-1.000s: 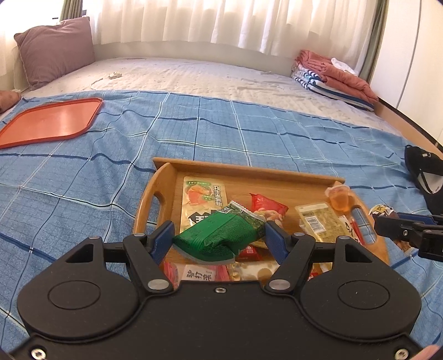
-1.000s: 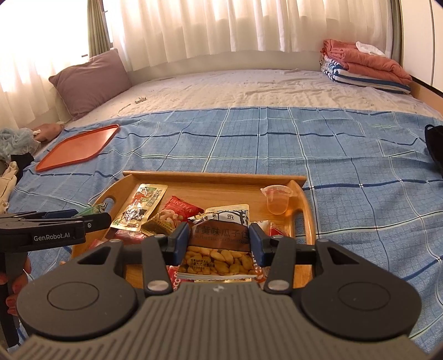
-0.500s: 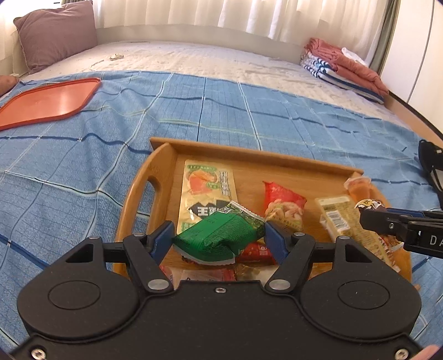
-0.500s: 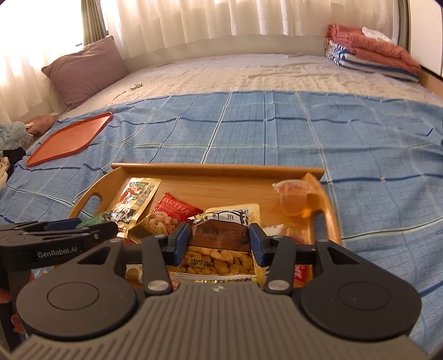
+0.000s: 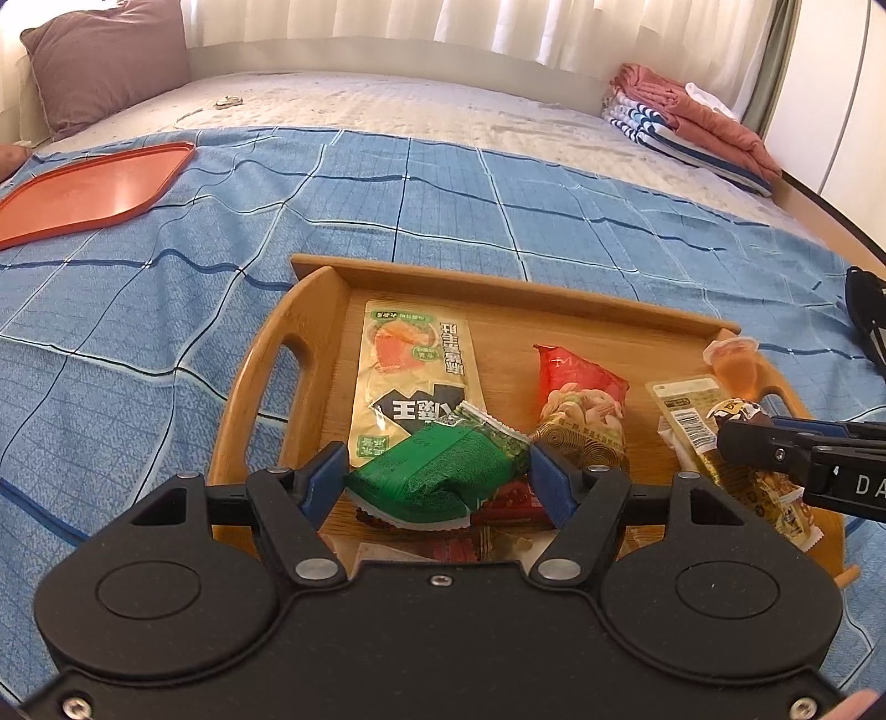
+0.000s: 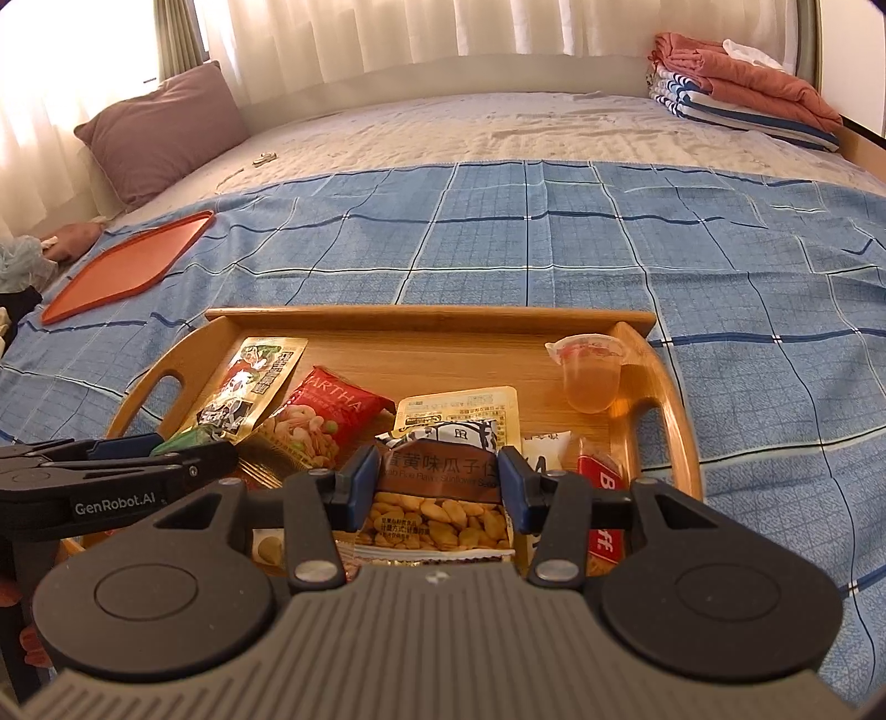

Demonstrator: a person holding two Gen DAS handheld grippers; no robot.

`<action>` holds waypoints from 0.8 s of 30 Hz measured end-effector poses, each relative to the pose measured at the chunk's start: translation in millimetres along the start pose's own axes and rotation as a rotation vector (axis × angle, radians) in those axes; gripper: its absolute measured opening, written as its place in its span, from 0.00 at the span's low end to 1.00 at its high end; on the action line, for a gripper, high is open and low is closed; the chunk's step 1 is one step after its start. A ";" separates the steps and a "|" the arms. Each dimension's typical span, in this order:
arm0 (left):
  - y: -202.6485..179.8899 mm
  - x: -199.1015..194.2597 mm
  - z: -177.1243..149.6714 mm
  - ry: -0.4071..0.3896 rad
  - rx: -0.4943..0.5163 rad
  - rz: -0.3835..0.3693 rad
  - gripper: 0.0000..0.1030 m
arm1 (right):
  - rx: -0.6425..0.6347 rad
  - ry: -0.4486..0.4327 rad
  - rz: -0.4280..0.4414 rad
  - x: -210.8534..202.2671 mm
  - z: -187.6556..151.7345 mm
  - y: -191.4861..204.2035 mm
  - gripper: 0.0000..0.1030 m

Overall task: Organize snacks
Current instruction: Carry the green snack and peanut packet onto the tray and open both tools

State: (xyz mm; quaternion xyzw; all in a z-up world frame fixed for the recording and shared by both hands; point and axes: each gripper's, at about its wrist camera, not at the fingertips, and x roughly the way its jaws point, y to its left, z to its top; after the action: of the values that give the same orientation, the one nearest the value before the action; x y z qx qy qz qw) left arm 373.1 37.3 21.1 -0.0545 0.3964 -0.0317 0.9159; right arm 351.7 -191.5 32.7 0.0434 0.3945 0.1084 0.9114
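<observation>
We are in a home bedroom: a wide bed (image 6: 498,144) with a blue checked cover (image 6: 554,243), a pillow (image 6: 160,133), folded laundry (image 6: 736,88), and curtains (image 6: 443,27) over the window.

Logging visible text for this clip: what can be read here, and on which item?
"GenRobot.AI": black left gripper.
"DA", cut off: black right gripper.
"ARTHA", first letter hidden: red nut packet.
"Sunflower Seed": brown seed packet, clamped in the right gripper.
Green wrapper, clamped in the left gripper: print unreadable.
</observation>
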 end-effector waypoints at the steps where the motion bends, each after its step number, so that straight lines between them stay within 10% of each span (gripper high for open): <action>1: -0.2 0.9 -0.3 -0.002 0.002 0.001 0.67 | 0.000 0.002 0.001 0.7 -0.3 0.3 0.51; 24: -0.4 -5.2 0.2 -0.043 -0.008 0.031 0.83 | 0.005 -0.020 0.012 0.6 -0.9 0.0 0.63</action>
State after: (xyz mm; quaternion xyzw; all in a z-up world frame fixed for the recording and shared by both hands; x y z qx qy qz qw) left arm 369.7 37.5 25.0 -0.0528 0.3777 -0.0147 0.9243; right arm 351.5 -191.4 31.6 0.0492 0.3855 0.1126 0.9145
